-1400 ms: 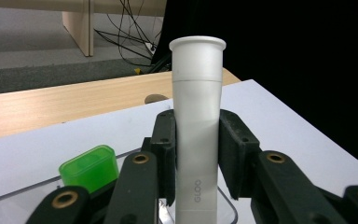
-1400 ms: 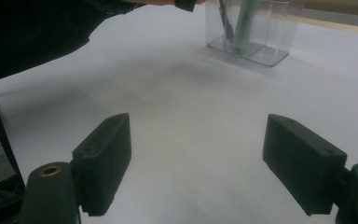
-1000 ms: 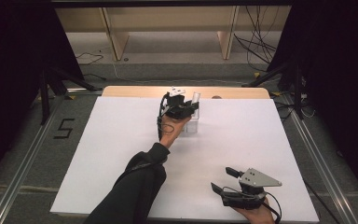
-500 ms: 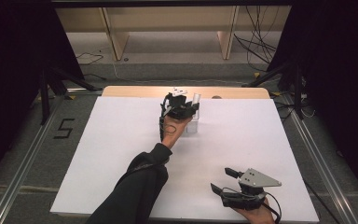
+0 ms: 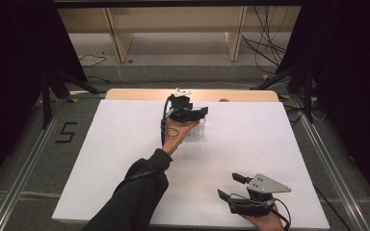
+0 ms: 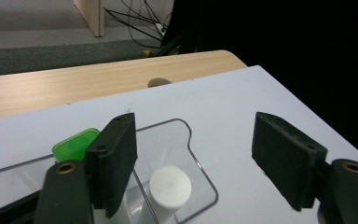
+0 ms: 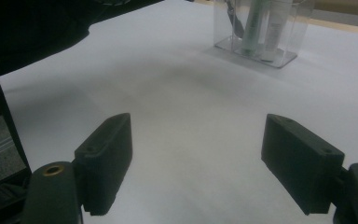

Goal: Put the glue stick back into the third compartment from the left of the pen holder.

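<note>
Clear holder (image 6: 189, 140) contains white-capped tube (image 6: 169, 184) and green-capped item (image 6: 76, 143); left gripper (image 6: 193, 154) fingers just opened, empty.

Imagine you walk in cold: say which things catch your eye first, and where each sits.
First, the left claw at the far middle of the white table, jaws just opened wide above a clear plastic holder. Inside stand a white-capped tube and a green-lidded item. The right claw rests open at the near right edge.
</note>
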Motion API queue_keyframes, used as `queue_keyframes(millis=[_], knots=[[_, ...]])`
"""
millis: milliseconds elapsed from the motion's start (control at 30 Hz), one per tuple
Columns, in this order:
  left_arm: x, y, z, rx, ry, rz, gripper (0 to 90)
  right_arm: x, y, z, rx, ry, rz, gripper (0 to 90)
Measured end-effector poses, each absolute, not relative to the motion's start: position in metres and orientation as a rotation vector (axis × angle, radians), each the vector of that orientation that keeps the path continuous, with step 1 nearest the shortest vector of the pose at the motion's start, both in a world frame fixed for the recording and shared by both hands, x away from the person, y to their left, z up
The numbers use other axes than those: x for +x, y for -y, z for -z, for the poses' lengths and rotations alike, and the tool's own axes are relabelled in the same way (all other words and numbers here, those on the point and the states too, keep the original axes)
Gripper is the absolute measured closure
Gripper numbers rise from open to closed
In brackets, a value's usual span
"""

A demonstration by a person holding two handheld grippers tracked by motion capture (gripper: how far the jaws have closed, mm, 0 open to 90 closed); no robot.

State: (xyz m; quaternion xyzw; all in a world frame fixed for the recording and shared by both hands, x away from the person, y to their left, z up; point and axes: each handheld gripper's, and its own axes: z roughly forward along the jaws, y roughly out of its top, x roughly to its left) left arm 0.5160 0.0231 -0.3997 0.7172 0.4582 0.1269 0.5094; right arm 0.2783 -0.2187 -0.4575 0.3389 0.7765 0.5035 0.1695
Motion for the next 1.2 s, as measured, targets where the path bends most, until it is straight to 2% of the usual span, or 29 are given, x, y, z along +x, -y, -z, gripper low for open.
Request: queue_keyframes(millis=[167,333,800,1200], knots=[[0.506,-0.034,0.396,1.733,-1.04,-0.206,24.3,0.279,0.219,0.458,0.975,-2.199,-1.438,25.2],[0.49,-0.048,0.396,1.732,-0.992,-0.169,20.9,0.28,0.22,0.458,0.988,-2.197,-1.441,24.7],[0.439,-0.079,0.401,1.741,-0.864,-0.142,18.2,0.281,0.221,0.458,1.009,-2.186,-1.467,24.3],[0.422,-0.099,0.407,1.742,-0.825,-0.147,17.7,0.282,0.222,0.458,1.024,-2.182,-1.489,24.2]])
